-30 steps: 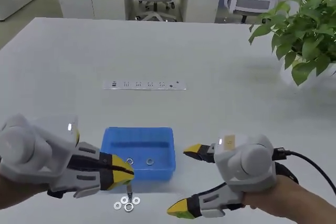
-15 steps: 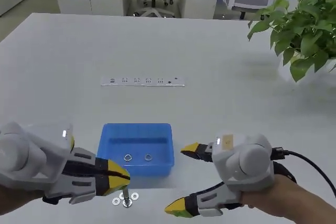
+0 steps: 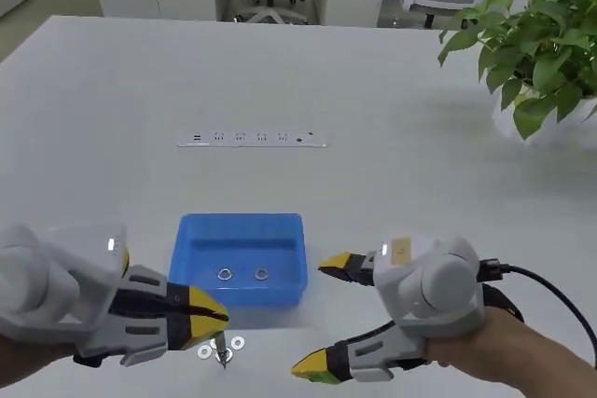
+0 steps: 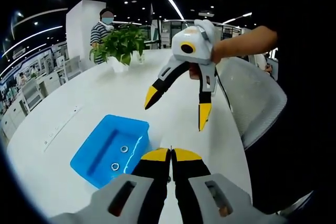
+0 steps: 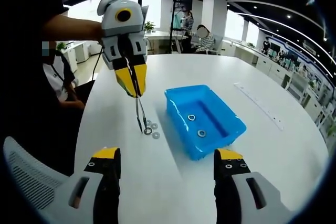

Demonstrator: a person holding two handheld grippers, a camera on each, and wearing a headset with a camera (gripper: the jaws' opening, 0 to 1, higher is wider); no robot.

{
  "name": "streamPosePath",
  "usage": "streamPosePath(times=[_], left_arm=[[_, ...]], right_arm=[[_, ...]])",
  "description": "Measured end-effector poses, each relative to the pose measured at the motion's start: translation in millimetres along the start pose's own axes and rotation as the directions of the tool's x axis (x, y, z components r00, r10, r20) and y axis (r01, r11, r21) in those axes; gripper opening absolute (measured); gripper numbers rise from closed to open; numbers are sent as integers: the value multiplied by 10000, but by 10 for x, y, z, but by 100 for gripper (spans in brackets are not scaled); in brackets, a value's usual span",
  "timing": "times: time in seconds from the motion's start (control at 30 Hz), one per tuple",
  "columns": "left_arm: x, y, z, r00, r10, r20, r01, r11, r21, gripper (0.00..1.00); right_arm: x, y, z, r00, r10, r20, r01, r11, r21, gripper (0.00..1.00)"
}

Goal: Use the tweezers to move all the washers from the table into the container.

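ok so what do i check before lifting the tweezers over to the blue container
1. left claw shut on the tweezers: ok
2. tweezer tips down among the table washers: ok
3. one washer actually pinched between the tips: cannot tell
4. blue container open on top and right behind the pile, two washers already in it: ok
5. right claw open, held apart from the tweezers and the pile: ok
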State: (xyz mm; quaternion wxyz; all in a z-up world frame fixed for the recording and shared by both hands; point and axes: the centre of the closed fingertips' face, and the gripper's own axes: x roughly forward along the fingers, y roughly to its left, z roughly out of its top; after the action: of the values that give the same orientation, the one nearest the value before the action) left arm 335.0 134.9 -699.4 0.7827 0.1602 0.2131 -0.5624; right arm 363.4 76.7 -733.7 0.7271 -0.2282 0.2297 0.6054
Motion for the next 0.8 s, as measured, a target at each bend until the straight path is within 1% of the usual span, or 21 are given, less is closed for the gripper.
streamPosePath(times=[0.23,0.4,0.57,0.67,0.73,0.8], left_arm=[[-22,-8,-14,9999,-100,-22,101,9999,76,5],[-40,-13,-30,9998,-192,-101,194,9997,163,5],[-45,1,-32,9998,-161,-112,162,9998,124,5],[-47,24,-33,9999,-72,-127,73,10000,62,5],[-49,30,-35,9999,-44,-144,45,10000,42,5],[-51,34,-39,9999,-31,-157,31,10000,7,5]], right_arm=[[35,58,38,9997,215,67,-214,9997,-148,70],[107,120,61,9987,507,89,-503,9979,-405,67],[196,200,117,9960,882,165,-868,9936,-728,59],[266,250,163,9935,1130,166,-1107,9883,-1045,55],[297,270,195,9921,1239,215,-1206,9859,-1164,53],[330,279,224,9911,1302,284,-1257,9842,-1250,49]])
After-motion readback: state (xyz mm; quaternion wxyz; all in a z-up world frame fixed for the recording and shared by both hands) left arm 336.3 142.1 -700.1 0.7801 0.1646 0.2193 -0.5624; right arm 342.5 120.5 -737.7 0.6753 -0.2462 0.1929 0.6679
